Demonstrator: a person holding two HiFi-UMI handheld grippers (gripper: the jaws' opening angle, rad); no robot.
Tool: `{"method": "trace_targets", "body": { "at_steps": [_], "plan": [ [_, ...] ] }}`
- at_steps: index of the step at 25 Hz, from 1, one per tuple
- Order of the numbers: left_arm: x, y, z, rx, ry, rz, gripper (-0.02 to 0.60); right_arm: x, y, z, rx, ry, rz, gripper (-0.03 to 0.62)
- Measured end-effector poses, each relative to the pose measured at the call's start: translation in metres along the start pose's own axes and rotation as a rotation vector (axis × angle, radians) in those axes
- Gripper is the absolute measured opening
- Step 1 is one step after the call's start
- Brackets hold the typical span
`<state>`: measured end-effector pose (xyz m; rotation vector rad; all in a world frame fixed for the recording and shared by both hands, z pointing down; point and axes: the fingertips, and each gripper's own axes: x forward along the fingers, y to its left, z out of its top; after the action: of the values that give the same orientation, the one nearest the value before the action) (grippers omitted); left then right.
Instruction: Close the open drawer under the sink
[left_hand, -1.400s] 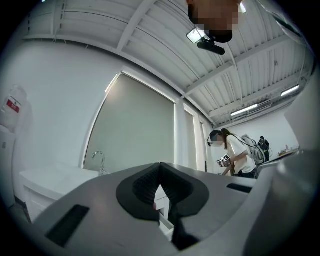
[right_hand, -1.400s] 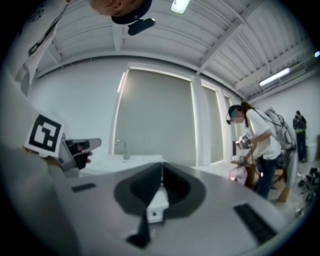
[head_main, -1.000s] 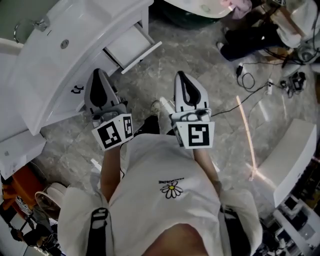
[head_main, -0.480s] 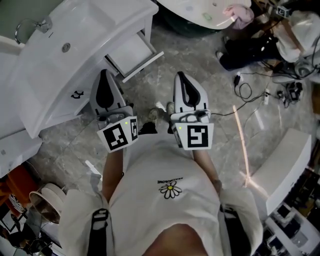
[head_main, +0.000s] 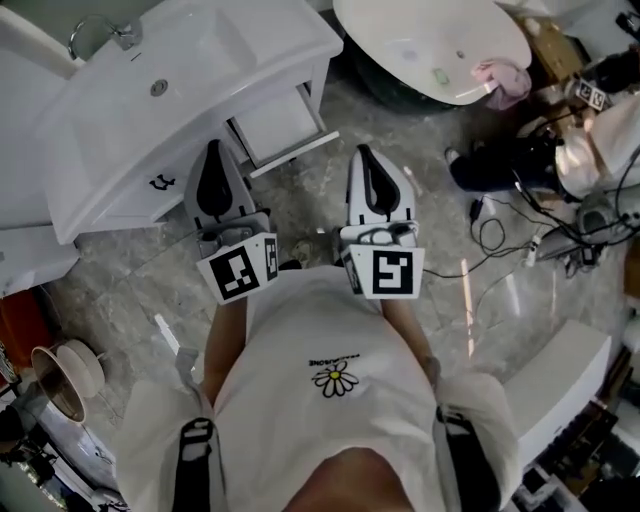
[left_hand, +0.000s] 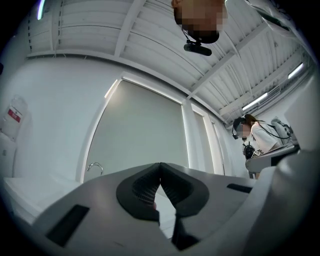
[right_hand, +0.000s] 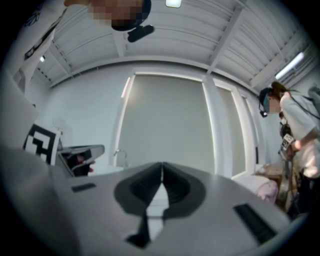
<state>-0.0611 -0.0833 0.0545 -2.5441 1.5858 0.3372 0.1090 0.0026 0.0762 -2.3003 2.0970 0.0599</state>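
Note:
In the head view a white vanity with a sink (head_main: 190, 75) and a faucet (head_main: 110, 30) stands at the upper left. Its drawer (head_main: 282, 128) is pulled out toward the floor. My left gripper (head_main: 213, 150) is shut and empty, just below the vanity's front and left of the drawer. To the right of the drawer's front panel, my right gripper (head_main: 361, 152) is shut and empty too. In the left gripper view the left gripper (left_hand: 160, 166) has its jaws closed, pointing a little upward at the faucet (left_hand: 95, 168). Seen in its own view, the right gripper (right_hand: 162, 166) points level.
A white oval tub (head_main: 430, 45) with a pink cloth (head_main: 500, 78) lies at the top right. Cables (head_main: 495, 232) and dark gear (head_main: 500, 165) litter the marble floor on the right. A white panel (head_main: 560, 370) leans at the lower right. Another person (right_hand: 295, 130) stands nearby.
Both grippers have moved forward toward the vanity and risen a little. The vanity and the drawer now sit more toward the middle of the head view. The drawer still stands open.

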Motion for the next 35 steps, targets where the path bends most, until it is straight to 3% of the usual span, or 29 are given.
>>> {"method": "trace_targets", "body": {
  "at_steps": [7, 19, 24, 31, 35],
  "plan": [
    [0.005, 0.001, -0.007, 0.016, 0.029, 0.055, 0.021, 0.016, -0.018, -0.008, 0.053, 0.023, 0.023, 0.029],
    [0.027, 0.016, -0.016, 0.081, 0.037, 0.135, 0.021, 0.066, -0.011, -0.008, -0.018, -0.014, 0.146, 0.029],
    [0.017, 0.029, -0.056, 0.081, 0.091, 0.214, 0.021, 0.088, 0.002, -0.039, -0.012, 0.019, 0.217, 0.029],
    [0.025, 0.061, -0.137, 0.063, 0.102, 0.332, 0.021, 0.136, 0.031, -0.119, 0.007, 0.04, 0.319, 0.029],
    [0.004, 0.065, -0.179, 0.062, 0.136, 0.373, 0.021, 0.135, 0.046, -0.165, -0.008, 0.074, 0.359, 0.029]
  ]
}}
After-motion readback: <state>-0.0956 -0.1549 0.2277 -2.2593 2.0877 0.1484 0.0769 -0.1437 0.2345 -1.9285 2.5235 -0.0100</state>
